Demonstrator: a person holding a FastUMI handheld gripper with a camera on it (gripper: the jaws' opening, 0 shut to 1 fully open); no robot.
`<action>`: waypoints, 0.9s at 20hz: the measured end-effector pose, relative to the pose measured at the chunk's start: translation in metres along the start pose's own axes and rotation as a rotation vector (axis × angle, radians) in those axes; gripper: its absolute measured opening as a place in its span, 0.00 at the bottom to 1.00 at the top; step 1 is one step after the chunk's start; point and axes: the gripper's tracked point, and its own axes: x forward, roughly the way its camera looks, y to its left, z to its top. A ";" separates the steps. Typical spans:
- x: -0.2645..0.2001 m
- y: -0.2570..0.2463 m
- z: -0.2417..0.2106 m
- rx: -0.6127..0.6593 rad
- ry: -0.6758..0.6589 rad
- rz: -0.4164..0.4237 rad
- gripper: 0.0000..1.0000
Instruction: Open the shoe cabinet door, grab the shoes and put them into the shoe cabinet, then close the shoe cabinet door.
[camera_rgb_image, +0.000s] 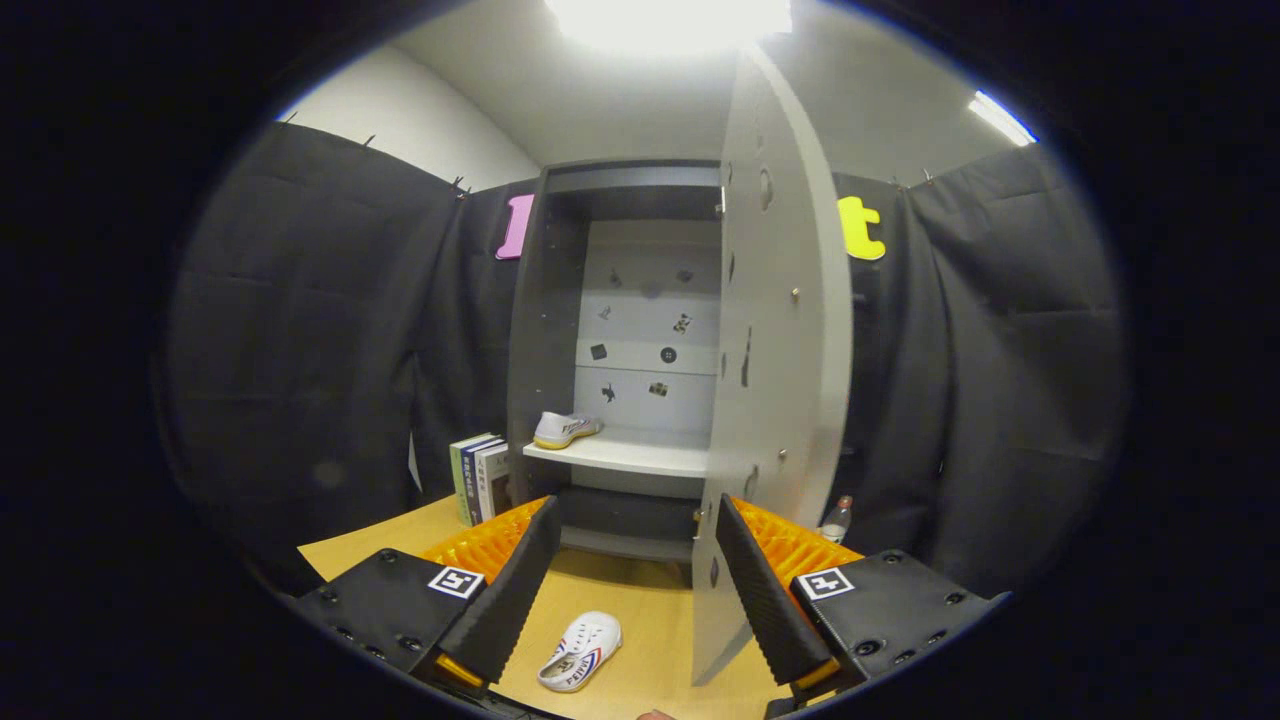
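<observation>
Currently the gripper (630, 560) hangs with fingers spread wide, nothing between the pads, touching nothing. One white shoe (580, 650) lies on the wooden floor (650, 610) between the fingers, just in front of the shoe cabinet (560, 300). Cabinet door (780, 350) swung open, its edge standing just inside the right finger (765, 590). Second white shoe (565, 429) sits on the white shelf (625, 455) inside, at the shelf's left front corner. Books (478, 478) stand upright against the cabinet's left side. A small bottle (838, 518) stands beyond the right finger, behind the door.
</observation>
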 end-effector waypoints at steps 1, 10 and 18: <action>0.008 0.009 -0.011 0.008 0.019 0.015 0.98; 0.068 0.056 -0.118 0.100 0.217 0.060 0.98; 0.103 0.089 -0.212 0.116 0.391 0.094 0.98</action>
